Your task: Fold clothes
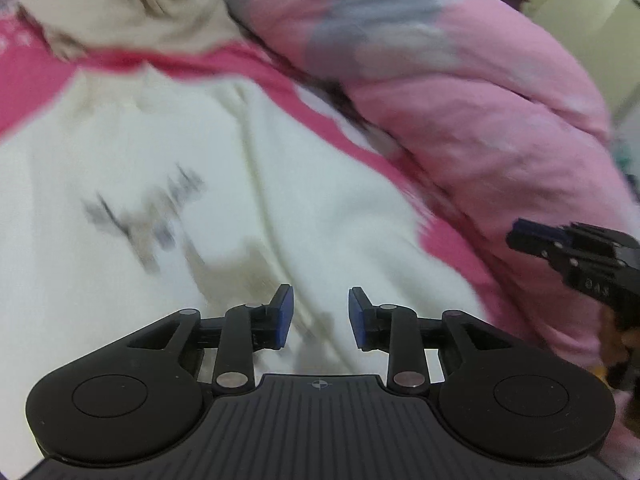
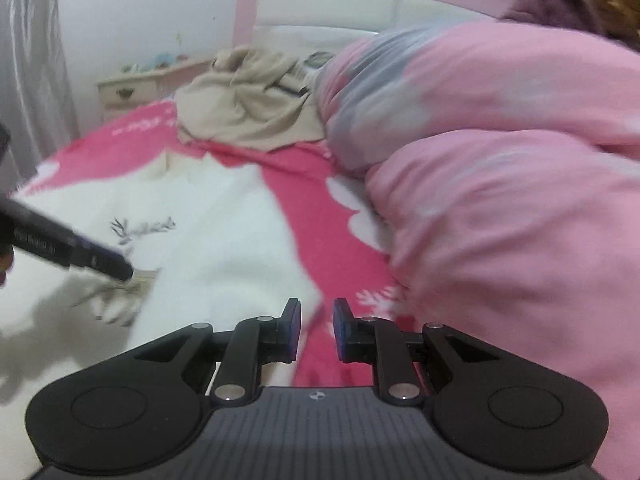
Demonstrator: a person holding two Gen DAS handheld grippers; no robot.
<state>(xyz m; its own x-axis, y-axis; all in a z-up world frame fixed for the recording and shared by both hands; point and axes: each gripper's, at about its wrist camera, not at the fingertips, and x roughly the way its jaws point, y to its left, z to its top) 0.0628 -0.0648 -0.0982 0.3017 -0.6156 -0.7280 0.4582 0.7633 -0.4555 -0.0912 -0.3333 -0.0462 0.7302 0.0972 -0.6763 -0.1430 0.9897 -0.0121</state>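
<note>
the left gripper (image 1: 320, 316) hangs over the white garment (image 1: 168, 168) with its jaws parted, and nothing is between the blue pads (image 1: 285, 316); only cloth shows in the gap, lower down. the right gripper (image 2: 317, 330) has its jaws a little apart too, released, with no cloth between its pads (image 2: 294, 330). it hangs just above the right edge of the white garment (image 2: 208, 240), where the white meets the pink bedsheet (image 2: 304, 184).

in the left wrist view the right gripper (image 1: 576, 248) comes in from the right edge, over the border of the pink duvet (image 1: 480, 100). in the right wrist view the left gripper (image 2: 104, 260) reaches in from the left, over the garment.

the garment lies spread flat on the bedsheet and fills the near part of the bed. it is white, with a small grey leafy print (image 2: 140, 226) and soft folds along its length. to the right the duvet is heaped high, just beside the garment's right edge, with a strip of sheet between them. farther up the bed a crumpled beige garment (image 2: 248, 108) lies near the headboard (image 2: 360, 4). a nightstand (image 2: 132, 88) stands beside the bed at the far left.
</note>
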